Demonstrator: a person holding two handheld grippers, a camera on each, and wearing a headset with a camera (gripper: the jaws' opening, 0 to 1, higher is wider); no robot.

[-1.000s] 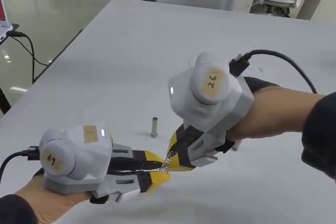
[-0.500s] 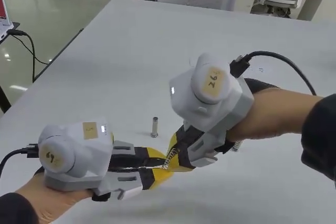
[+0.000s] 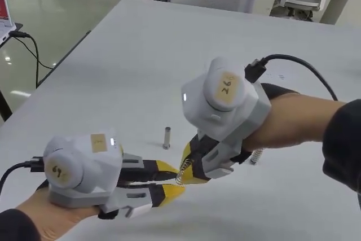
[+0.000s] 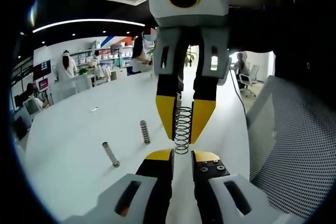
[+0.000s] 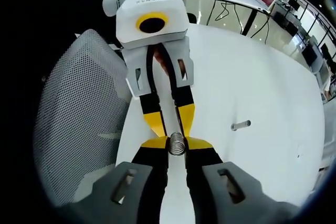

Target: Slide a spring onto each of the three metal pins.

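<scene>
My right gripper [image 3: 187, 171] is shut on a small steel spring [image 3: 180, 172], held just above the table. It meets my left gripper [image 3: 172, 180] tip to tip. The left jaws are nearly closed on a thin metal pin that points into the spring. In the left gripper view the spring [image 4: 182, 121] hangs between the right gripper's yellow fingers [image 4: 167, 115], and its lower end reaches my left gripper [image 4: 182, 156]. The right gripper view shows the spring [image 5: 177, 144] end-on in my right gripper [image 5: 177, 141], facing the left gripper [image 5: 170, 127]. A bare pin [image 3: 166, 137] stands upright behind them.
A second spring [image 3: 255, 155] stands on the white table [image 3: 141, 55] right of my right gripper; it appears as the spring [image 4: 144, 131] beside the bare pin [image 4: 110, 154]. A black cable [image 3: 293, 63] trails from the right gripper. Chairs stand beyond the table's far edge.
Almost nothing differs. The left gripper has shifted slightly, and both grippers stay tip to tip with the spring between them.
</scene>
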